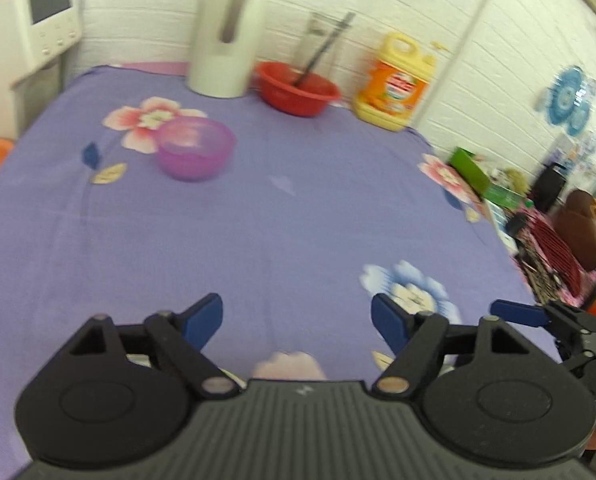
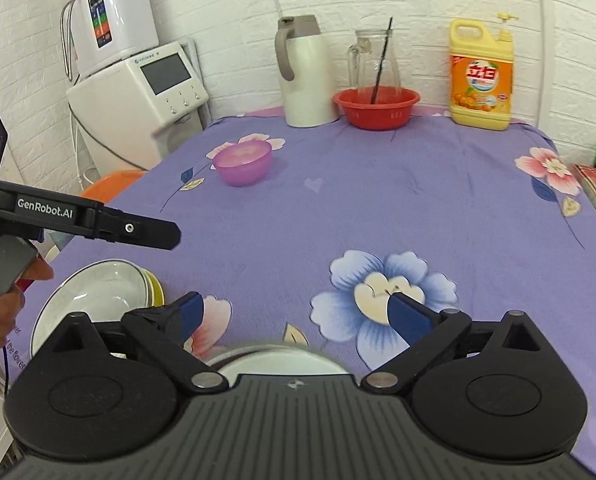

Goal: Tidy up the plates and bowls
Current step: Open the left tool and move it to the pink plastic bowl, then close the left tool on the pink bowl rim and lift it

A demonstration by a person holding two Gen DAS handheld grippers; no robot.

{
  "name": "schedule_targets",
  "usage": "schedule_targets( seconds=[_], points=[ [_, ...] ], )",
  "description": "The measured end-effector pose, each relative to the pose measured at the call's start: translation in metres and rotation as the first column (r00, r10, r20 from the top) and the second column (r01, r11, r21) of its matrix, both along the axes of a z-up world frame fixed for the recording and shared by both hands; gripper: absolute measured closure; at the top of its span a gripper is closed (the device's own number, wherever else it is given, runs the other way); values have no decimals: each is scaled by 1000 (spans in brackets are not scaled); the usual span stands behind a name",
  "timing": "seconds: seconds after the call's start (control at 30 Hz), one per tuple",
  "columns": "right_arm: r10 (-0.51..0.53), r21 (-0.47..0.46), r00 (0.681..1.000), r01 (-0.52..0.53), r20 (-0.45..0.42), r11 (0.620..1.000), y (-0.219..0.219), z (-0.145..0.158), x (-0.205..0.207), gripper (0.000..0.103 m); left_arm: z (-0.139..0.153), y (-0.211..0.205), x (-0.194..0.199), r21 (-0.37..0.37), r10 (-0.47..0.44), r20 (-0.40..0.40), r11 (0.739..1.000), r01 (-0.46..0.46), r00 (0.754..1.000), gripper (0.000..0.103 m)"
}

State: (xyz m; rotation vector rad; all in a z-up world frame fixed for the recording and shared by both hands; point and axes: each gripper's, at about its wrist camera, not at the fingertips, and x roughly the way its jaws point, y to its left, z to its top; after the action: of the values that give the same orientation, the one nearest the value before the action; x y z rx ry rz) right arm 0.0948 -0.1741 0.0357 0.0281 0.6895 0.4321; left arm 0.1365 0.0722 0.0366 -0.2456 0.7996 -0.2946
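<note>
A translucent purple bowl [image 1: 195,147] stands on the purple flowered cloth at the far left; it also shows in the right wrist view [image 2: 242,163]. A white plate [image 2: 93,300] lies on a yellow dish [image 2: 156,289] at the table's near left edge. Another white dish [image 2: 277,362] peeks out just under my right gripper [image 2: 302,316], which is open and empty. My left gripper [image 1: 296,318] is open and empty above the cloth; its body shows in the right wrist view [image 2: 77,220] above the plate stack.
At the back stand a white thermos jug [image 2: 302,76], a red basin [image 2: 376,107] with a glass pitcher behind it, and a yellow detergent bottle [image 2: 481,76]. White appliances [image 2: 137,92] stand left of the table. Clutter [image 1: 538,216] lies off the right edge.
</note>
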Motion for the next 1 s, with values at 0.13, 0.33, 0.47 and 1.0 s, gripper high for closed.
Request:
schedule_targets(
  seconds=[0.13,0.33,0.47,1.0],
  points=[
    [54,-33,998,-55,-20,998,25,4,40,0,-2,38,32,27,80,-11,996,-80,997,27],
    [109,-44,993,-111,-39,993,62,13,113,0,-4,79,93,19,164,-4,986,-164,986,27],
    [88,-27,995,-89,-50,996,84,8,174,0,-17,94,146,-13,216,-30,976,-217,976,27],
    [42,-115,990,-58,-137,992,146,-68,297,0,-76,95,252,12,243,-113,970,-243,963,27]
  ],
)
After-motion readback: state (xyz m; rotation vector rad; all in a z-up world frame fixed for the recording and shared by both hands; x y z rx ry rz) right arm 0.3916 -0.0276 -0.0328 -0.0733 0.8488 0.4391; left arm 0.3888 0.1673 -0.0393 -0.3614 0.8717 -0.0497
